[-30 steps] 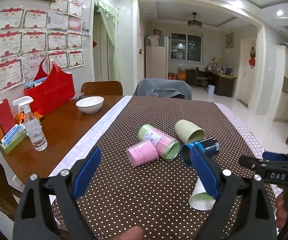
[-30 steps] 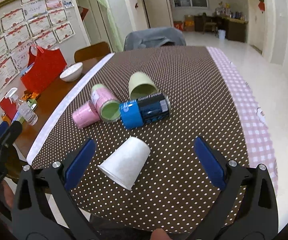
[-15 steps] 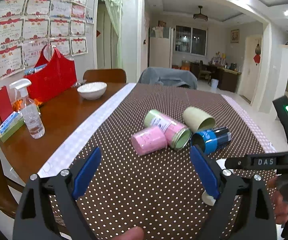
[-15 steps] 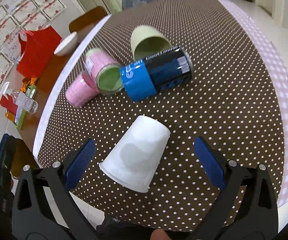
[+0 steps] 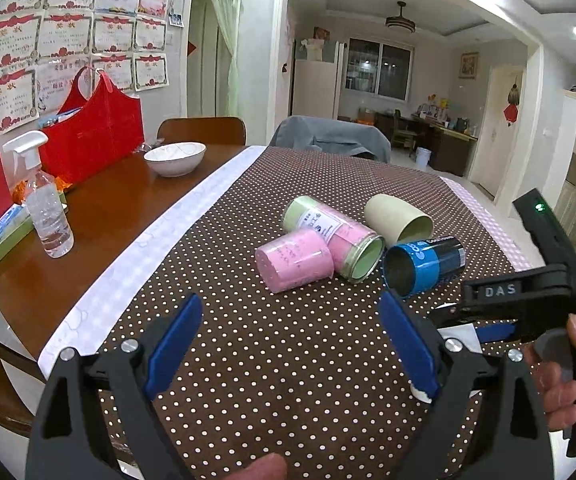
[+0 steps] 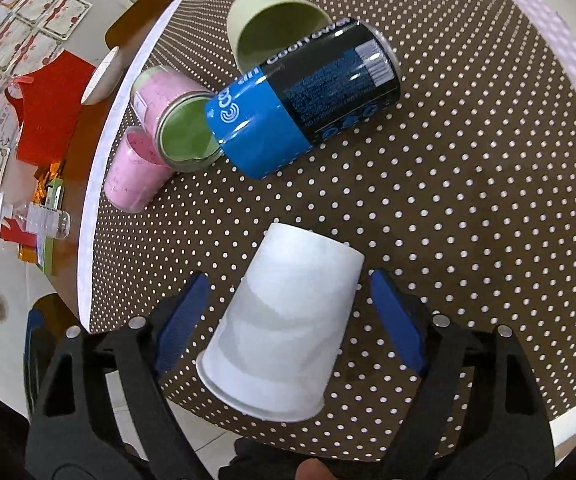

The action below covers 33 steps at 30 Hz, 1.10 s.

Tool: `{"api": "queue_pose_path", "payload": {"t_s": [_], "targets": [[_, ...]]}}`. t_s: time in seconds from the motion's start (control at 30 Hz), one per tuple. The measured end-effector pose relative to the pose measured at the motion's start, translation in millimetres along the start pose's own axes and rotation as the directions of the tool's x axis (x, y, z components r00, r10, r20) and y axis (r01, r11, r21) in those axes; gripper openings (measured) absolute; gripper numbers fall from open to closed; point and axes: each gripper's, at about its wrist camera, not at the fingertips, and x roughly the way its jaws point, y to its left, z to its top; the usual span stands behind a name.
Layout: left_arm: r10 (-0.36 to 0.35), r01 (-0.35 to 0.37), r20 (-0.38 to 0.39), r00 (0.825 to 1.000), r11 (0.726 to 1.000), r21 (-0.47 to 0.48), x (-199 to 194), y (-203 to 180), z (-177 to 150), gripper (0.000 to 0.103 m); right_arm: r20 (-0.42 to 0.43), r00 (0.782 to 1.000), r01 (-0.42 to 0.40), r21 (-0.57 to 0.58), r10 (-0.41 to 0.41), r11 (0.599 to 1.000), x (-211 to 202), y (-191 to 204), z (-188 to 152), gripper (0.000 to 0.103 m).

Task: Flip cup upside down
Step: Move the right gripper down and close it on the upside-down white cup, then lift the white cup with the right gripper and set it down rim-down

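A white paper cup [image 6: 284,328] lies on its side on the brown dotted tablecloth [image 6: 467,208], rim toward the camera. My right gripper [image 6: 288,312] is open, its blue pads on either side of the cup without touching it. In the left wrist view only slivers of the cup [image 5: 461,336] show behind the right gripper [image 5: 487,320]. My left gripper [image 5: 288,344] is open and empty above the cloth, left of the right gripper.
A blue and black cup [image 6: 303,104], a pink and green jar [image 6: 176,120], a pink cup [image 6: 132,172] and a pale green cup [image 6: 276,24] lie together beyond the white cup. A white bowl [image 5: 174,156], spray bottle [image 5: 46,208] and red bag [image 5: 92,136] stand at left.
My right gripper has come down and forward over the white cup, so its pads now flank it. The left gripper has shifted slightly and stays open.
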Motion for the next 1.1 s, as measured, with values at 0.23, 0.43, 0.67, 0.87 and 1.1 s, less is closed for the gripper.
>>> {"api": "queue_pose_path", "payload": {"t_s": [0.23, 0.43, 0.67, 0.87, 1.1], "targets": [[-0.002, 0.002, 0.0, 1.0, 1.0, -0.004, -1, 1, 1, 0.089, -0.069, 0.998, 0.008, 0.021, -0.007, 1.0, 19, 3, 12, 0.065], [0.0, 0.0, 0.004, 1.0, 1.0, -0.002, -3, 0, 3, 0.089, -0.082, 0.996, -0.041, -0.023, 0.039, 0.999, 21, 8, 13, 0.062], [-0.01, 0.01, 0.004, 1.0, 1.0, 0.006, -6, -6, 4, 0.089, 0.017, 0.984, -0.176, -0.041, 0.177, 0.983, -5, 4, -1, 0.06], [-0.004, 0.004, 0.015, 1.0, 1.0, 0.011, -13, -10, 8, 0.089, 0.141, 0.965, -0.208, -0.102, 0.222, 0.973, -32, -1, -10, 0.06], [0.021, -0.021, 0.034, 0.999, 1.0, -0.017, -21, 0, 15, 0.089, 0.519, 0.844, 0.055, -0.334, 0.135, 0.941, -62, 29, -44, 0.06]]}}
